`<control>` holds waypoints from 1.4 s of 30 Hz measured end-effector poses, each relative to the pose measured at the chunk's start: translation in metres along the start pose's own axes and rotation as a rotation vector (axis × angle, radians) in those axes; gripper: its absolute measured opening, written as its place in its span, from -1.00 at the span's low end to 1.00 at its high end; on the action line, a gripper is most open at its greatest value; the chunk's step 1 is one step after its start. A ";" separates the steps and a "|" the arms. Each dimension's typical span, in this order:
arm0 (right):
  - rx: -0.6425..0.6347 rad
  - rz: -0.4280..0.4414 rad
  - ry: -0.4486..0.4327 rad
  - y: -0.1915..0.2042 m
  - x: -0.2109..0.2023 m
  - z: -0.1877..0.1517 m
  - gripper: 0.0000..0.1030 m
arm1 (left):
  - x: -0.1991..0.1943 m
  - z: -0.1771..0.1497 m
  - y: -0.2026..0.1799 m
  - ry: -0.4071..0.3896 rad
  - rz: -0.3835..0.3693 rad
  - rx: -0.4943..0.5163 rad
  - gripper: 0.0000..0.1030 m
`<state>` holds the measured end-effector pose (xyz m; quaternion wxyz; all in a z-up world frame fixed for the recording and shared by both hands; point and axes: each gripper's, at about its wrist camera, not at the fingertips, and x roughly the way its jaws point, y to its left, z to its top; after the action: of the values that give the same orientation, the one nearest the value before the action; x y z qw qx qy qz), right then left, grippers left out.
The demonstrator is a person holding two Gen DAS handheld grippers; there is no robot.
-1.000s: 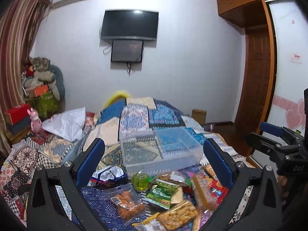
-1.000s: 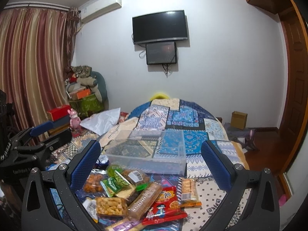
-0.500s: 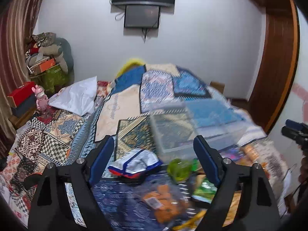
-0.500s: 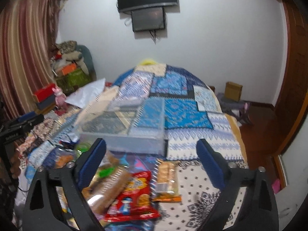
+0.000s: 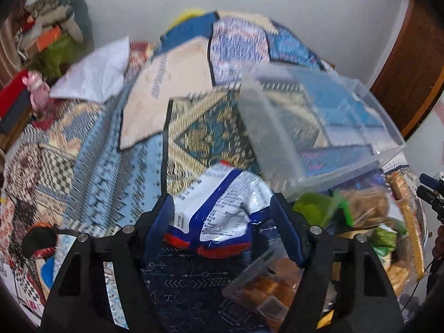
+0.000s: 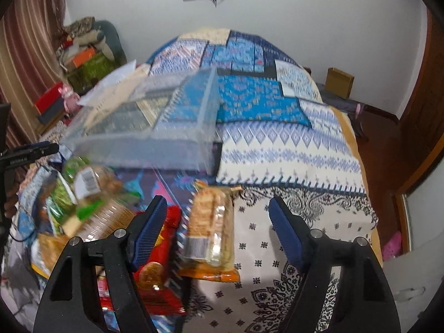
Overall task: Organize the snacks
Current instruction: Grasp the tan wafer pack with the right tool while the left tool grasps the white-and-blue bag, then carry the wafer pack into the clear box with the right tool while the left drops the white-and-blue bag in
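Note:
Several snack packets lie on a patterned bedspread in front of a clear plastic bin (image 5: 319, 127), which also shows in the right wrist view (image 6: 144, 133). My left gripper (image 5: 222, 219) is open, its fingers on either side of a white, blue and red bag (image 5: 219, 216), with gaps to the bag. My right gripper (image 6: 219, 222) is open low over a clear packet of crackers with an orange edge (image 6: 211, 230); the packet lies between the fingers, nearer the left one. A red snack bag (image 6: 158, 272) lies under the left finger.
A packet of orange-brown snacks (image 5: 266, 283) and green packets (image 5: 319, 208) lie right of my left gripper. More packets (image 6: 83, 194) are piled left of my right gripper. A white pillow (image 5: 94, 69) lies far left. The bed's right edge (image 6: 369, 194) drops to the floor.
Both grippers have tilted down and moved close to the snacks. The left now straddles the white and blue bag, the right hangs over the cracker packet. Both jaws have narrowed somewhat.

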<state>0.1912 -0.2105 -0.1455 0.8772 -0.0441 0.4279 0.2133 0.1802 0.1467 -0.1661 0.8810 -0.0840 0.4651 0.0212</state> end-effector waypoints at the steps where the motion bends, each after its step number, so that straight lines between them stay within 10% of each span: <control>1: 0.001 0.004 0.010 -0.001 0.003 -0.002 0.42 | 0.004 0.000 0.000 0.006 0.010 0.004 0.40; 21: -0.004 0.016 0.096 -0.003 0.046 -0.012 -0.07 | 0.040 0.001 0.011 0.103 -0.085 -0.007 0.46; 42: 0.000 0.043 -0.072 0.009 -0.011 0.015 -0.34 | -0.058 0.004 -0.009 -0.164 0.026 0.005 0.14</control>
<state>0.1922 -0.2028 -0.1267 0.8872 -0.0273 0.3969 0.2337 0.1511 0.1407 -0.1147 0.9160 -0.0736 0.3925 0.0383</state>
